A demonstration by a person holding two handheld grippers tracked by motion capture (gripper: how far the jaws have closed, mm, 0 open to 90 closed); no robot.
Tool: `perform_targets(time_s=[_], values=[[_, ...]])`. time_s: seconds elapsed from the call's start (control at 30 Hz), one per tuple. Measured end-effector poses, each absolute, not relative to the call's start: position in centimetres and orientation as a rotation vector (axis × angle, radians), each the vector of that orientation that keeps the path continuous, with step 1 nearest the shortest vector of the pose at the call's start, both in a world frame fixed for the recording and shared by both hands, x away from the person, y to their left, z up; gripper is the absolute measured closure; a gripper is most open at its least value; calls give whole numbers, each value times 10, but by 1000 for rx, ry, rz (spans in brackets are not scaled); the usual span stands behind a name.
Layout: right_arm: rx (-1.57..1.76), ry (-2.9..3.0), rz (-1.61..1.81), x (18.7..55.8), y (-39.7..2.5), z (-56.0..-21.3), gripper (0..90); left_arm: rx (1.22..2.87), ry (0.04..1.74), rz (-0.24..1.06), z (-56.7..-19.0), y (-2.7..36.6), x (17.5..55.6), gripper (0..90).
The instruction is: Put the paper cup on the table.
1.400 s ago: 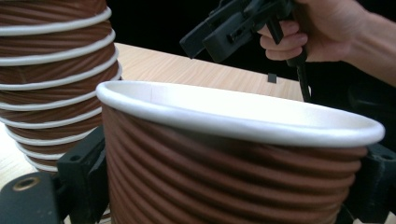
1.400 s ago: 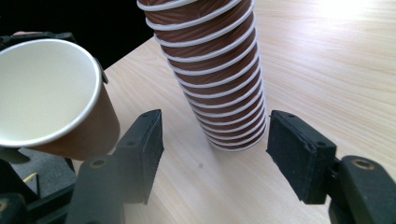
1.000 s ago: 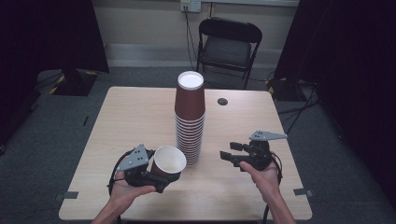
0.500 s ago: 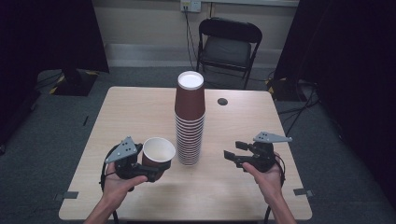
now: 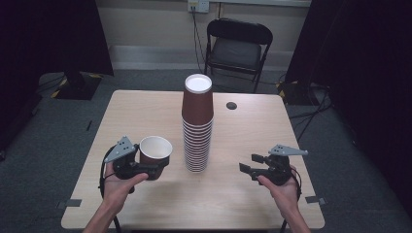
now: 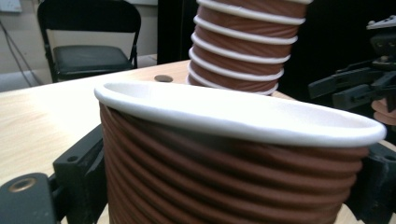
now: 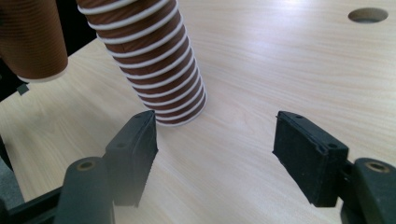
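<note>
The left tool (image 5: 154, 167) grasps a cup (image 5: 155, 154); the cup stack (image 5: 197, 126) stands at its 3 o'clock, before the released right tool (image 5: 248, 165).

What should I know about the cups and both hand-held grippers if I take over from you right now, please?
Left hand-held gripper: shut on a single brown paper cup, mouth up, held left of the stack.
Right hand-held gripper: open and empty, jaws wide, low over the table right of the stack.
Cup stack: upside down, standing mid-table.
Done: one cup is in hand, apart from the stack.
Left: probably setting that cup down; whether more cups follow I cannot tell.
</note>
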State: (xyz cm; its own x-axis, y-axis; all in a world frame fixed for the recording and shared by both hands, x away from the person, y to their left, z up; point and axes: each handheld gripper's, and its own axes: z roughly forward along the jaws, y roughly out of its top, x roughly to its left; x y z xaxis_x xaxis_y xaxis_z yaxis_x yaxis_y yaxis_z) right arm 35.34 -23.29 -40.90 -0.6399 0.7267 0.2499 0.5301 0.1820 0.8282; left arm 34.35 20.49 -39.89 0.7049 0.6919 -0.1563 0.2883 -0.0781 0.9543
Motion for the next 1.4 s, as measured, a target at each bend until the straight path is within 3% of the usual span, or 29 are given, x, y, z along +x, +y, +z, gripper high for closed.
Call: perform_targets(time_s=[1.4], values=[[1252,2261,1424,354,-236,-418,311,1538,1052,504,-442,218,438,74]])
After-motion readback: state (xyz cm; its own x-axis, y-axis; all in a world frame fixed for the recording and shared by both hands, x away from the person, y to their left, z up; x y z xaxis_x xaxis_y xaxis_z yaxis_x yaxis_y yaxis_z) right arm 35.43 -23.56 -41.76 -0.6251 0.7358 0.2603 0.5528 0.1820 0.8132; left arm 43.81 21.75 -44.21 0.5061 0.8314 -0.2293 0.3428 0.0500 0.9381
